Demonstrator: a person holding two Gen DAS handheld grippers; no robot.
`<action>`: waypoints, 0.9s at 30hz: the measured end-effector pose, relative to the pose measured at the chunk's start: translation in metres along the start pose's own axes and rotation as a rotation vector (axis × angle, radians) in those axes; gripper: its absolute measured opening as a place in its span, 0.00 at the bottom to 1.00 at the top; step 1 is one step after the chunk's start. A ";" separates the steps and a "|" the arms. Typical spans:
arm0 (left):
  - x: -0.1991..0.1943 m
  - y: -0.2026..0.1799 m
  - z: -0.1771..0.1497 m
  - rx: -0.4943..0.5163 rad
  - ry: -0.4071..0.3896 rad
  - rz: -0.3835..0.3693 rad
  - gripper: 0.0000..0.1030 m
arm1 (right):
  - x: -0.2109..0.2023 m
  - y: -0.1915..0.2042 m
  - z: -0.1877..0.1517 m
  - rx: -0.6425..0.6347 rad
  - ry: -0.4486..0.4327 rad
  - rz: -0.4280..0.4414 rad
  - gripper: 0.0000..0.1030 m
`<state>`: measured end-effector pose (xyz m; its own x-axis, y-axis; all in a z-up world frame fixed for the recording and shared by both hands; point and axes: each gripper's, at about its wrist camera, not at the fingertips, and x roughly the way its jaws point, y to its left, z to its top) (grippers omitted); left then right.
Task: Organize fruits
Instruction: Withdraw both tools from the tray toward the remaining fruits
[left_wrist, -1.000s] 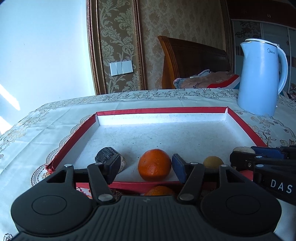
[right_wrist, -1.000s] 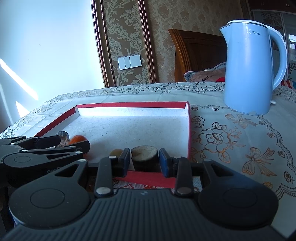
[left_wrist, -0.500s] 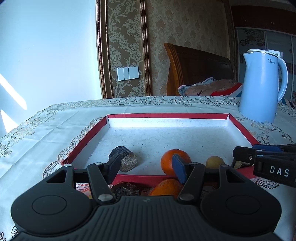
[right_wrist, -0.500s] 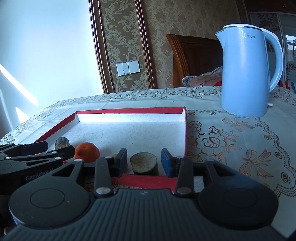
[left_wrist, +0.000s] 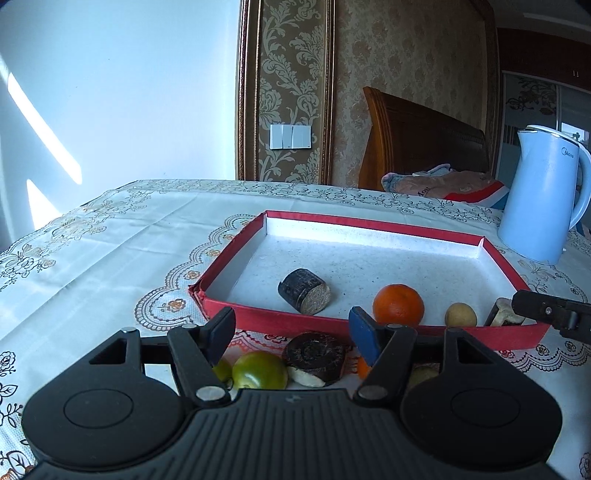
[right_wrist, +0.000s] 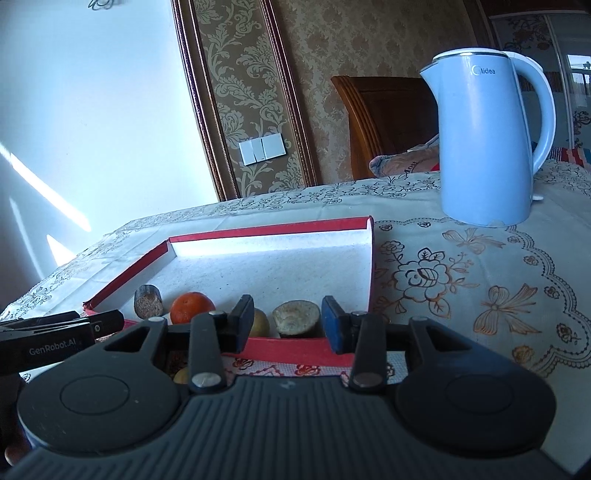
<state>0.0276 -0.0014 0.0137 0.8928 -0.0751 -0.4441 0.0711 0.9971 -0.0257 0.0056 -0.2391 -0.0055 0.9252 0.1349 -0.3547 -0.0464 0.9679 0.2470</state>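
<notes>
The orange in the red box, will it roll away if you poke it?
Probably a bit. The orange looks round and sits loose on the flat floor of the red box, so a poke should roll it. The box's low walls would likely stop it. Its peel looks firm and dimpled, so it probably would not slip or squash easily when gripped.

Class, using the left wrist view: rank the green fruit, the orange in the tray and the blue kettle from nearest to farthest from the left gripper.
1. Green fruit: on the cloth, just beyond the left gripper.
2. Orange: inside the red tray, right of centre.
3. Blue kettle: far right, behind the tray.
</notes>
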 end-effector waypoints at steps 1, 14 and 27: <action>-0.002 0.005 -0.001 -0.009 0.000 0.003 0.65 | -0.003 0.000 -0.001 0.006 -0.002 0.007 0.37; -0.021 0.067 -0.017 -0.148 0.025 -0.024 0.80 | -0.022 0.029 -0.019 -0.090 0.064 0.099 0.37; -0.015 0.081 -0.022 -0.236 0.063 -0.057 0.80 | -0.004 0.058 -0.025 -0.221 0.186 0.104 0.37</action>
<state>0.0105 0.0811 -0.0011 0.8606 -0.1382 -0.4902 0.0084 0.9662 -0.2576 -0.0104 -0.1783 -0.0123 0.8273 0.2520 -0.5021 -0.2365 0.9669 0.0956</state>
